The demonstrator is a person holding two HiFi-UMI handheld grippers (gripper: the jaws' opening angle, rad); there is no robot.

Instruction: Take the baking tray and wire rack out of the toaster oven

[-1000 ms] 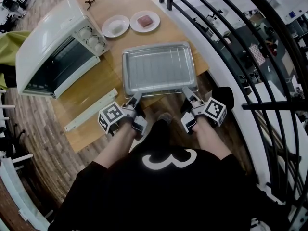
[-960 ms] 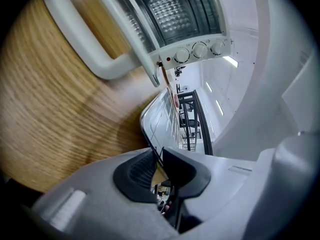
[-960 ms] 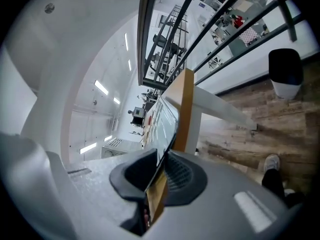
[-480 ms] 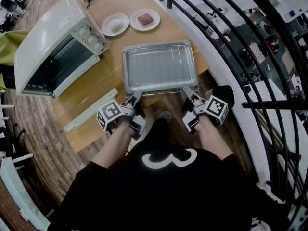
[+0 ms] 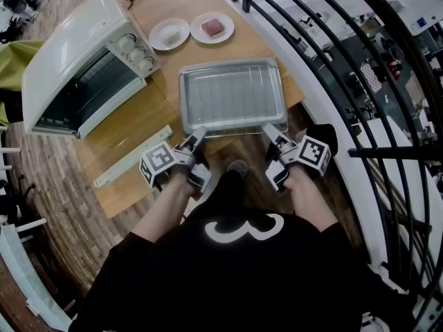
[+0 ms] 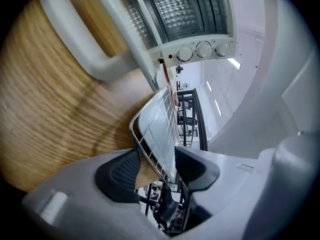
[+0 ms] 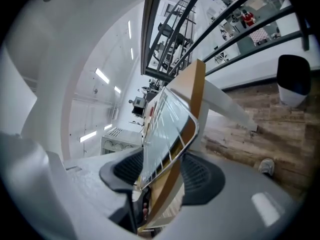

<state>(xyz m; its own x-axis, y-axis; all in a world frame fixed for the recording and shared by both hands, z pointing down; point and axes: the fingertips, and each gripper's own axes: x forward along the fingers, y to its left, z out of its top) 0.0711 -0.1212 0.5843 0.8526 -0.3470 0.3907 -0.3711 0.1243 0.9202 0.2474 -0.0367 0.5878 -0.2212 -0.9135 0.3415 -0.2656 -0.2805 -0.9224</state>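
1. At desk's (image 5: 135,126) near edge, right of toaster oven (image 5: 69,54): baking tray (image 5: 233,95) with wire rack (image 5: 239,133);
2. Jaws of left hand-held gripper (image 5: 199,135) and right hand-held gripper (image 5: 269,131) just opened, apart; rack rim between them, unclamped.

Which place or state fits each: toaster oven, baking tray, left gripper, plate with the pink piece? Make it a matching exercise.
1. toaster oven
2. baking tray
3. left gripper
4. plate with the pink piece

A. far side of the table, beside a second plate
B. jaws apart at the tray's near left corner
C. white, at the table's left
D. flat at the table's near edge

Pairs: 1-C, 2-D, 3-B, 4-A.
The left gripper's jaws have just opened; the tray's edge stands between them, unpinched.
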